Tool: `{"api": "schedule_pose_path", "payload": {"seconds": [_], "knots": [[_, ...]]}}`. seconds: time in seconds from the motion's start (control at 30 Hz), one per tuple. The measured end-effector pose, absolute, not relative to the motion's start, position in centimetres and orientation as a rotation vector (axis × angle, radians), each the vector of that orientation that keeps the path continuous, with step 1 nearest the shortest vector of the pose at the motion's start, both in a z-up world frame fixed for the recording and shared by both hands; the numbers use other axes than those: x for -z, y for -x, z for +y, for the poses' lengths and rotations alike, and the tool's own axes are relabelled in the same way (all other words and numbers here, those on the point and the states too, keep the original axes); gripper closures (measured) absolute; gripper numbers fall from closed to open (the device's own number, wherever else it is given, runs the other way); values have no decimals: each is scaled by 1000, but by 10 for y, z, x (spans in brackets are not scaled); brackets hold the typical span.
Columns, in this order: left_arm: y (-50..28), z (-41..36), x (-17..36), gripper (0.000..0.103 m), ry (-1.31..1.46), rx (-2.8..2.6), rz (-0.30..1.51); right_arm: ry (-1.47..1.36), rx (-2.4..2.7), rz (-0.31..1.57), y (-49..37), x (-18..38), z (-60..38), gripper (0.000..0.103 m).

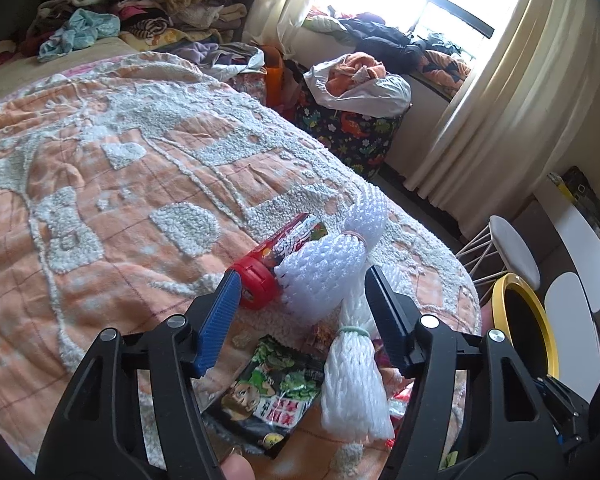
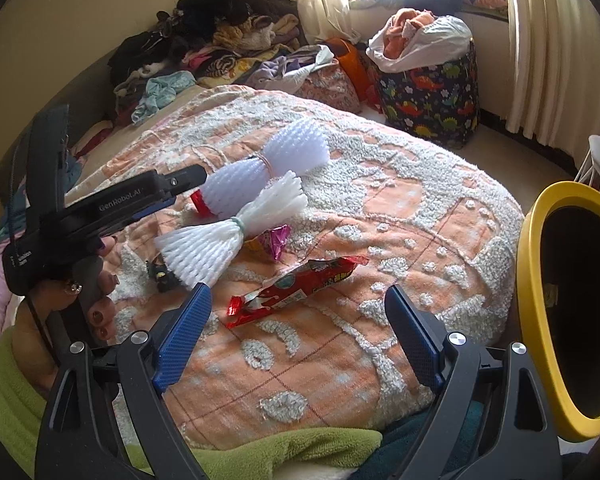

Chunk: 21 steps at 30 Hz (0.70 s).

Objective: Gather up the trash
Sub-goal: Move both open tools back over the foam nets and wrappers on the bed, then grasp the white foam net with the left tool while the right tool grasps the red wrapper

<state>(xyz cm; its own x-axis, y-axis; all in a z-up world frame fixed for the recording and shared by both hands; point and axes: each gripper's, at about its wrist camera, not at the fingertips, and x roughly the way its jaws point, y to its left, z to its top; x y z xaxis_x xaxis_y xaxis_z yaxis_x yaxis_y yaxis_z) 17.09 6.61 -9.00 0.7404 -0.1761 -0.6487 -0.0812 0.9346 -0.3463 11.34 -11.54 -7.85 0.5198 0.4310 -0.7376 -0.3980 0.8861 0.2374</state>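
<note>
Trash lies on an orange and white bedspread (image 2: 380,208). Two white foam fruit nets lie together: the near one (image 1: 350,372) (image 2: 228,236) tied with a green band, the far one (image 1: 332,256) (image 2: 268,168) partly over a red-capped tube (image 1: 260,280). A dark green snack wrapper (image 1: 272,392) lies below them. A red wrapper (image 2: 296,286) and a pink foil wrapper (image 2: 274,242) lie nearby. My left gripper (image 1: 302,292) is open with its jaws on either side of the foam nets; it also shows in the right wrist view (image 2: 172,196). My right gripper (image 2: 298,308) is open just before the red wrapper.
A yellow-rimmed black bin (image 2: 580,300) (image 1: 528,320) stands at the bed's right edge. Piled clothes (image 2: 220,48) cover the bed's far end. A dinosaur-print bag (image 2: 432,96) of laundry, curtains (image 2: 540,40) and a white stool (image 1: 512,248) stand beyond.
</note>
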Motion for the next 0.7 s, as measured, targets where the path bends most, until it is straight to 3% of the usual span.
{"api": "schedule_pose_path", "payload": {"seconds": [0.3, 0.5, 0.6, 0.67, 0.7], "knots": [[-194, 54, 95, 49, 305, 88, 780, -67, -472, 951, -136, 95, -110, 18], [-197, 46, 103, 60, 284, 104, 807, -89, -472, 995, -146, 106, -107, 18], [-198, 44, 105, 69, 280, 102, 817, -101, -486, 1031, -153, 113, -105, 31], [-198, 42, 109, 73, 279, 104, 834, -112, -495, 1058, -156, 119, -104, 48], [-198, 42, 111, 73, 280, 106, 840, -118, -507, 1062, -157, 121, -104, 49]]}}
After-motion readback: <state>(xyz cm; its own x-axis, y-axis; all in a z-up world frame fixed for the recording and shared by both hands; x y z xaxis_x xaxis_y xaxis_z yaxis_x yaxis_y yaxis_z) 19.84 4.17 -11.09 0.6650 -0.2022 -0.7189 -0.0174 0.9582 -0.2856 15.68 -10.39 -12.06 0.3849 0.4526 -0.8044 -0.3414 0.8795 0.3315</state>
